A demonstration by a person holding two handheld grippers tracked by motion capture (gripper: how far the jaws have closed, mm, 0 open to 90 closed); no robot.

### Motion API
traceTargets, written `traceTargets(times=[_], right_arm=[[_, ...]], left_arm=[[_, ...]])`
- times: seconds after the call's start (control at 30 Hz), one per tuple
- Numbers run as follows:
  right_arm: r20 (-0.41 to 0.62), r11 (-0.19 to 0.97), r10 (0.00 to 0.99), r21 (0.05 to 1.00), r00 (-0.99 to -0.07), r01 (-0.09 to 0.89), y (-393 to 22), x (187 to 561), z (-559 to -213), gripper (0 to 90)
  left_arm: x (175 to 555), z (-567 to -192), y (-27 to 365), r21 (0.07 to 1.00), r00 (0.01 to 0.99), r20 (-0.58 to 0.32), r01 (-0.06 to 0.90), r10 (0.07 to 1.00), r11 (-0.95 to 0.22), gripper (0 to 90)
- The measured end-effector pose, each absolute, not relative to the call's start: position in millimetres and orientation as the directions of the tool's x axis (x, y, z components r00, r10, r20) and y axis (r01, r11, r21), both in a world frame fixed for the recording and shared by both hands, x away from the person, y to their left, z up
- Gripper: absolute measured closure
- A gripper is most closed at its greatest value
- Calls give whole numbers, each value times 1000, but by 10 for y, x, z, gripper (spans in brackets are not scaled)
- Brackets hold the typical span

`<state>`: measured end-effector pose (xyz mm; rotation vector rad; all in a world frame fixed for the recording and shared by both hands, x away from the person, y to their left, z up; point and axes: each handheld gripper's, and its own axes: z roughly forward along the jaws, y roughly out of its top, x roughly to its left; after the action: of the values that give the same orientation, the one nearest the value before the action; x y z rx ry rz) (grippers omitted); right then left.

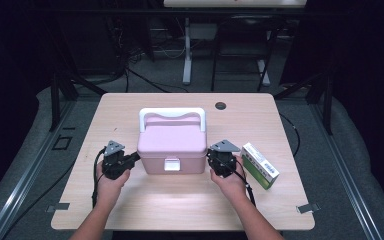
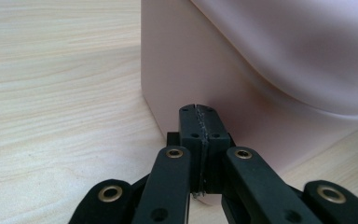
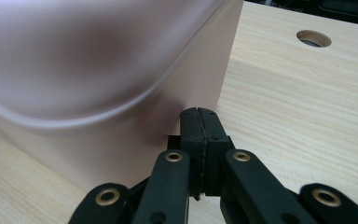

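— Sitting mid-table (image 1: 130,107), the pink box (image 1: 172,145) is flanked by both grippers, its white handle (image 1: 172,114) raised over the lid.

— How are the jaws seen?

— The left gripper (image 2: 199,111) is pressed together on nothing, tips at the box's left wall, possibly touching. The right gripper (image 3: 199,113) is likewise closed and empty at the right wall. A green-and-white carton (image 1: 260,165) is laid just beside the right hand (image 1: 230,180).

place: lab | signs: dark curtains (image 1: 365,75); floor cables (image 1: 140,75); bare wooden table (image 1: 180,200)
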<state>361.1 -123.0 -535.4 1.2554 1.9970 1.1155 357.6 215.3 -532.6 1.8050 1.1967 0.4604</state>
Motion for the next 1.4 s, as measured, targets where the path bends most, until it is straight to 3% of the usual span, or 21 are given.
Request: traceTargets(times=[0.67, 1.4], right_arm=[[-10, 246, 899, 839, -438, 486, -1346, 3401, -5326, 900], [-31, 275, 892, 830, -452, 485, -1453, 2934, -5310, 900]], left_arm=[[3370, -5291, 2050, 820, 500, -144, 544, 854, -179, 899], [3023, -5267, 1992, 808, 544, -149, 549, 825, -216, 899]])
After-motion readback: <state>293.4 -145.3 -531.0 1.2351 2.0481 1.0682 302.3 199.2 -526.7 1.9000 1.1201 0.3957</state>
